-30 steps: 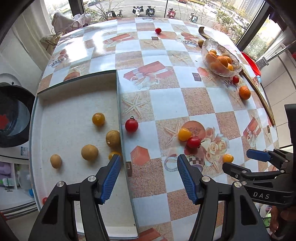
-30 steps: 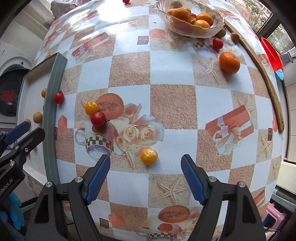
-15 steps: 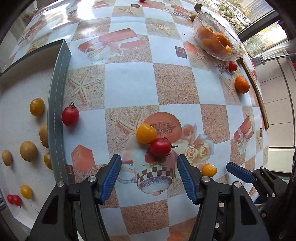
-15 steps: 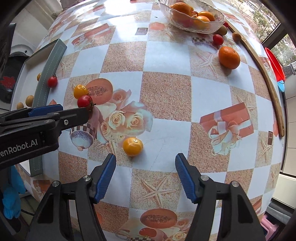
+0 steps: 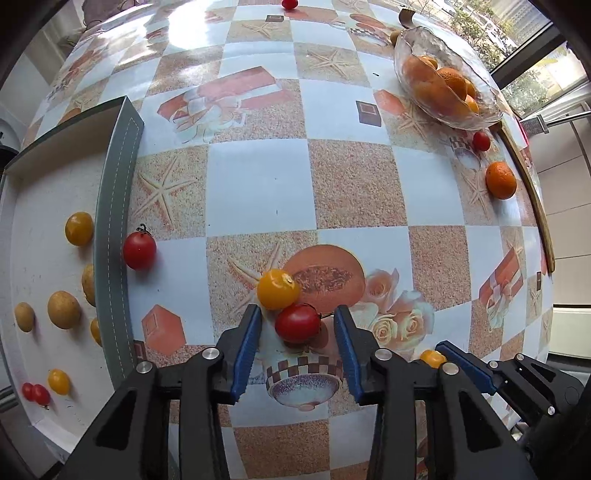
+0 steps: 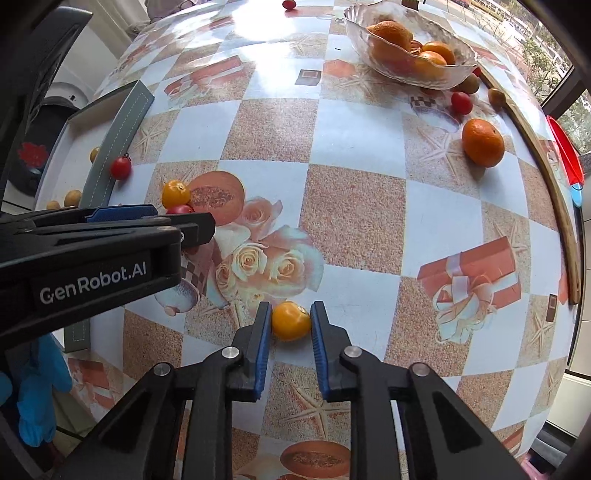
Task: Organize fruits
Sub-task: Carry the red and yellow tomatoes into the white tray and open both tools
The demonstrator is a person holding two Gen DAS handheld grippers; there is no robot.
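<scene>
My left gripper (image 5: 297, 325) is open with its blue pads on either side of a red cherry tomato (image 5: 297, 323) on the table; gaps show on both sides. A yellow tomato (image 5: 277, 289) touches it just beyond. My right gripper (image 6: 290, 320) has its pads closed in against a yellow tomato (image 6: 290, 320) that rests on the table. The left gripper's black body (image 6: 92, 254) fills the left of the right wrist view. The white tray (image 5: 40, 192) at the left holds yellow, brown and red small fruits. A red tomato (image 5: 139, 250) lies against the tray's grey rim.
A glass bowl (image 5: 406, 55) of oranges stands at the far right. A loose orange (image 5: 500, 180) and a red tomato (image 5: 481, 140) lie near it, by the wooden table edge (image 6: 546, 173). Another red tomato (image 5: 289, 3) lies far back.
Both grippers have moved forward and narrowed. The left now straddles the red tomato; the right has closed onto the yellow tomato.
</scene>
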